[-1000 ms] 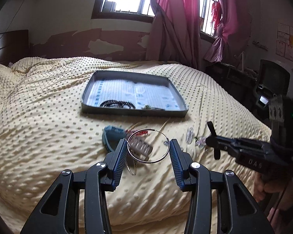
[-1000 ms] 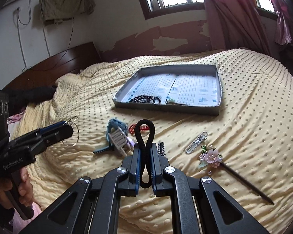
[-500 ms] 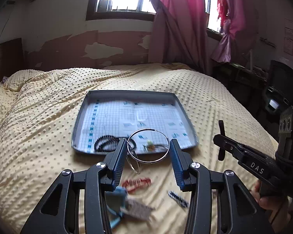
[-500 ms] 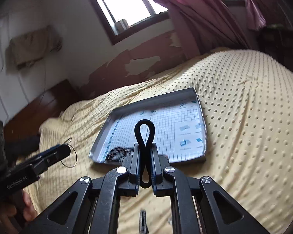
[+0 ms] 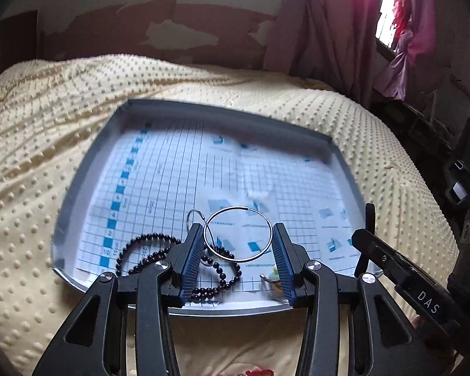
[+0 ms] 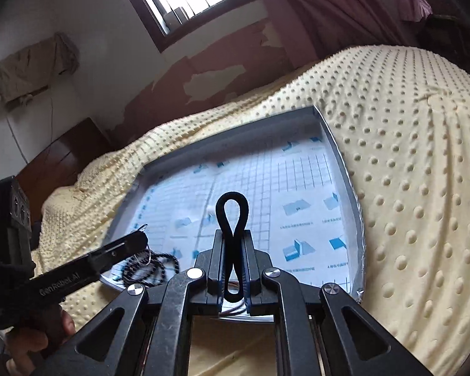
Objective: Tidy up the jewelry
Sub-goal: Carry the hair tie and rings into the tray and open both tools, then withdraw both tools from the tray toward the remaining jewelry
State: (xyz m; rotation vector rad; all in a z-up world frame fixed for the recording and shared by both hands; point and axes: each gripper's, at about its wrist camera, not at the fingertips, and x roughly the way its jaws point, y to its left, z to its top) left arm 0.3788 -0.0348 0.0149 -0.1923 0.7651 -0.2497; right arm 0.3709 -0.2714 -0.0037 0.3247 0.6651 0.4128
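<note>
A: Silver wire hoop earrings [image 5: 238,234] sat braced between the left claw's [image 5: 238,252] blue pads, above the grey tray [image 5: 78,169] on the bed. Step in hand?

B: Delivery, by my judgement. The right claw [image 6: 233,258] was clamped on a black hair tie [image 6: 232,219] over the same tray.

A: Next move?

B: Lower each claw, then part the pads so both items drop clear of the dark bead bracelets [image 5: 147,250] lying at the tray's near edge.

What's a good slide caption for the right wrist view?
Right claw pinches a black hair tie above the paper-lined tray on the bed.
</note>
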